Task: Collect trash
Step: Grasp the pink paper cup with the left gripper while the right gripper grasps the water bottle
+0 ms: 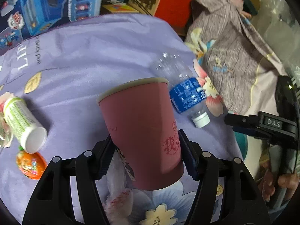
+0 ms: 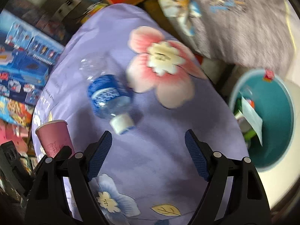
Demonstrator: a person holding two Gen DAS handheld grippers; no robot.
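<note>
The pink paper cup (image 1: 142,135) covers part of a white wrapper (image 1: 120,193) lying behind it, so the wrapper's print cannot be read. The clear plastic bottle (image 1: 184,91) is partly hidden behind the cup's rim. The right wrist view is motion-blurred: the contents of the teal bin (image 2: 275,112) are indistinct, and the bottle's label text is unreadable. The toy boxes (image 2: 22,60) are cut off at the left edge.
</note>
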